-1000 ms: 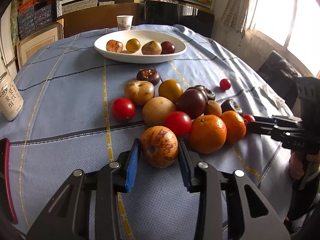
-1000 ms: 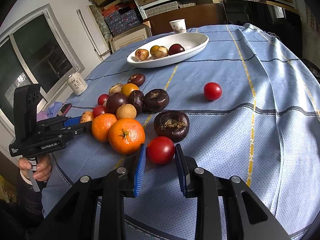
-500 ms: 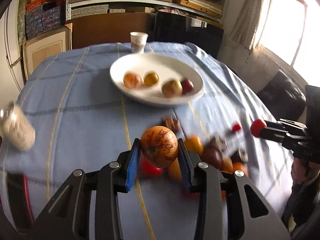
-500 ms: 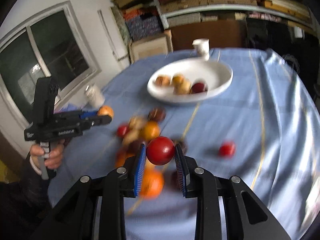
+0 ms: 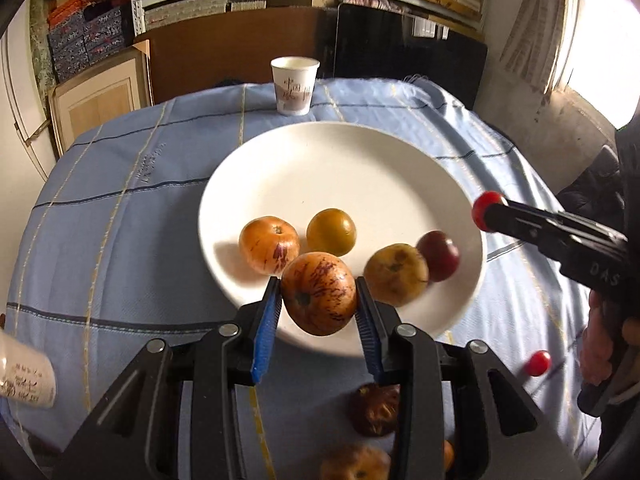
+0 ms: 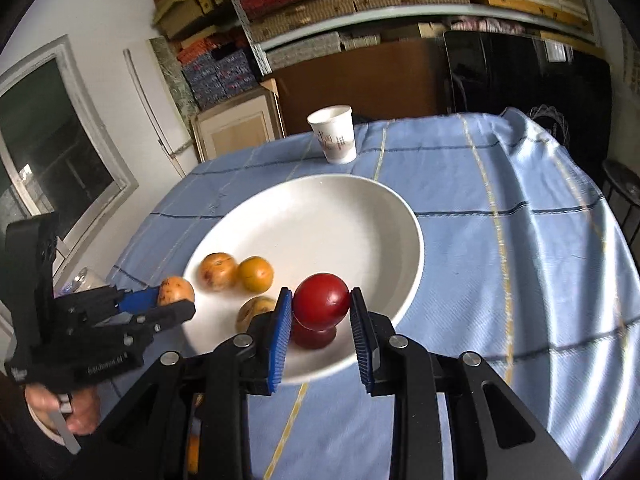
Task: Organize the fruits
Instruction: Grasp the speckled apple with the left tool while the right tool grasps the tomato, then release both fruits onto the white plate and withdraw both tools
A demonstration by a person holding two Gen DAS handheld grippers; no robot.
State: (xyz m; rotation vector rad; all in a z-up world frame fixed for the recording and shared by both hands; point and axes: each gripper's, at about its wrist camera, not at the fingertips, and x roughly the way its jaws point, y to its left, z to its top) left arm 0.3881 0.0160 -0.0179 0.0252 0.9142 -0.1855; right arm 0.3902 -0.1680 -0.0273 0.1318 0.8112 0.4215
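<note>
Where both grippers hang over the white plate (image 5: 280,184), the parts stand as listed, each placed relative to that plate.

Streaked orange fruit (image 5: 319,293): clamped between the blue pads of the left gripper (image 5: 318,312), over the plate's near rim.
Red fruit (image 6: 322,306): clamped between the blue pads of the right gripper (image 6: 320,332), over the plate's near right part.
Left gripper state: narrow, both pads pressed on the streaked orange fruit.
Right gripper state: narrow, both pads pressed on the red fruit.
Plate contents: four fruits in a loose row across the near half: a second streaked orange fruit (image 5: 269,245), a yellow-green fruit (image 5: 331,232), a tan fruit (image 5: 395,274) and a dark red fruit (image 5: 439,255).
Dark wrinkled fruit (image 5: 374,409): on the cloth, near side of the plate, partly behind the left gripper's finger.
Small red fruit (image 5: 538,363): on the cloth, off the plate's near right.
Paper cup (image 5: 295,85): upright, beyond the plate's far rim.
Blue checked tablecloth (image 5: 120,216): under the plate on all sides.
White can (image 5: 25,372): near left of the plate, at the frame's edge, blurred.
</note>
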